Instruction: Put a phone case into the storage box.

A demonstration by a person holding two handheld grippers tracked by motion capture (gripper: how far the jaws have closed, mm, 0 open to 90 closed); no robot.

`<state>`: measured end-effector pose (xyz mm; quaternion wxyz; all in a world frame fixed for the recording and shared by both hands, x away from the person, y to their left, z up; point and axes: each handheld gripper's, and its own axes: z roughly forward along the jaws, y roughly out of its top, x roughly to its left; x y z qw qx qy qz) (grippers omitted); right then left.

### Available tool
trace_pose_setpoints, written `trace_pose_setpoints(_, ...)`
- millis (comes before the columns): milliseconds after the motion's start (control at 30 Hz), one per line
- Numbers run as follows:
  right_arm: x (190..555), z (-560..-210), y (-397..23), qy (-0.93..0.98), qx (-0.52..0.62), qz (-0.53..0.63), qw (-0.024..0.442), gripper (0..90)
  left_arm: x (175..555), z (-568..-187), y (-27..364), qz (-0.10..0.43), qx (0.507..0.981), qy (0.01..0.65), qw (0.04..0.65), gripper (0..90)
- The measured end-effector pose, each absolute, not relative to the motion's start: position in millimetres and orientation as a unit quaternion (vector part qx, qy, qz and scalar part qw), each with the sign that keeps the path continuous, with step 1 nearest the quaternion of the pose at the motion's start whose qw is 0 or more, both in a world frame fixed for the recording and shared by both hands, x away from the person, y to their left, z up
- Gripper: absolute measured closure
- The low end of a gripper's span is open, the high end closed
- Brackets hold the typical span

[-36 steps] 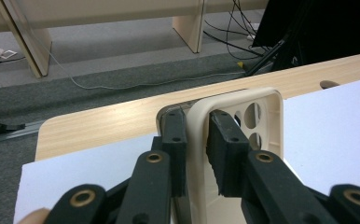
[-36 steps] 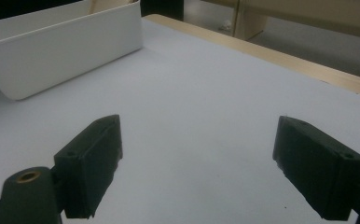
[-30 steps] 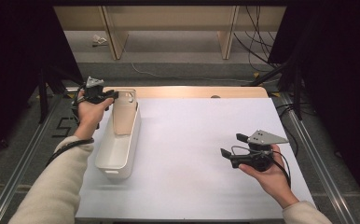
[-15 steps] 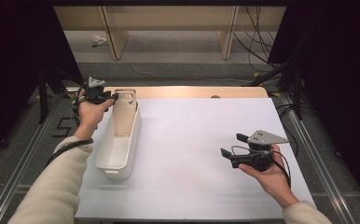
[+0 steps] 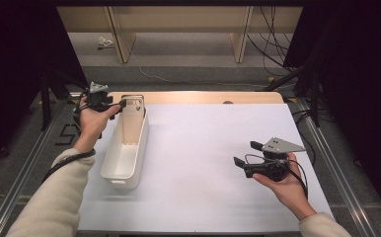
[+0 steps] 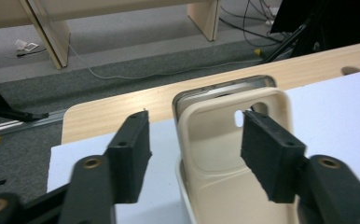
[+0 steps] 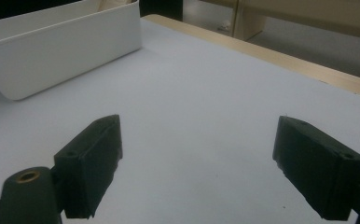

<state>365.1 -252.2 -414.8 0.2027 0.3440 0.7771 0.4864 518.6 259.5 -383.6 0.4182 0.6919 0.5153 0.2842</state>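
Observation:
A long white bin (image 5: 110,157) lies at the left of the white table. A beige phone case (image 5: 132,118) stands upright in its far end, leaning on the end wall. My left gripper (image 5: 122,103) is at the top of the case. Its jaws have just been opening and now stand apart on either side of the phone case (image 6: 225,135); the left pad is clear of it, and the case stands on its own. My right gripper (image 5: 245,154) hovers open over the bare table at the right, pointing toward the bin (image 7: 66,51), with nothing between its fingers.
The white table surface (image 5: 203,148) has a wooden edge strip (image 5: 203,97) along its far side. Beyond it lie grey floor, cables and wooden furniture legs. Metal rails run along both sides of the table.
My left gripper's jaws have spread apart from the top of the phone case, which stays upright in the bin. The right hand has kept still.

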Motion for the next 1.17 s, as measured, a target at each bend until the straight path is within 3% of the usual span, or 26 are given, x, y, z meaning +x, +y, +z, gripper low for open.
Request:
trace_pose_setpoints(167, 365, -415, -252, 0.778, 0.344, 0.486, 0.203, 16.6, 509, -378, 257, 0.258, 0.696, 0.513, 0.431, 25.8)
trace_pose_setpoints(433, 365, -414, -252, 0.777, 0.344, 0.486, 0.204, 16.5, 486, -374, 251, 0.251, 0.708, 0.492, 0.441, 15.6)
trace_pose_setpoints(733, 365, -415, -252, 0.776, 0.346, 0.487, 0.202, 16.6, 437, -381, 237, 0.232, 0.706, 0.46, 0.485, 9.6)
trace_pose_setpoints(1167, 365, -414, -253, 0.775, 0.346, 0.49, 0.2, 16.4, 377, -400, 228, 0.236, 0.711, 0.426, 0.507, 9.2)
